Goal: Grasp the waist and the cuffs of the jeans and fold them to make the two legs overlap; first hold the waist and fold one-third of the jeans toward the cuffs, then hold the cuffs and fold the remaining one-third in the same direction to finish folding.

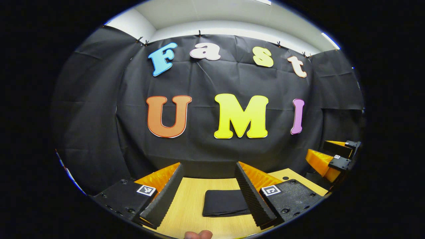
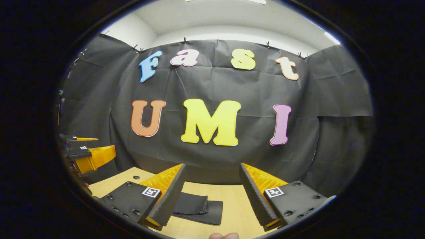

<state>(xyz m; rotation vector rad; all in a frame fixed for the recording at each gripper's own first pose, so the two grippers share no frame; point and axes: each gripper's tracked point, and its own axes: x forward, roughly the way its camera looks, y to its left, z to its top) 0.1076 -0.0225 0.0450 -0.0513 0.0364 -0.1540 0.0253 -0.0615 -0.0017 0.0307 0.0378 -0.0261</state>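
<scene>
On the light wood-grain surface (image 1: 192,202) lay one pair of dark jeans (image 1: 225,203), folded into a compact bundle with the layers stacked, well clear of both tools. In the left gripper view the bundle sat between the two fingers of the left gripper (image 1: 207,194), which stood wide apart and held nothing. In the right gripper view the same jeans (image 2: 199,207) lay toward the left, partly behind the left-hand finger of the right gripper (image 2: 212,196), likewise spread wide and empty. Each gripper carried two square black-and-white marker tags (image 1: 146,190), one per finger base; their patterns were not legible as writing. The right gripper appeared at the far right edge of the left gripper view, and the left gripper at the far left edge of the right gripper view. Black cloth (image 2: 332,99) walled the booth on three sides, pinned with small clips beneath a white ceiling (image 2: 232,20). A fingertip (image 1: 198,235) showed at the bottom edge.
</scene>
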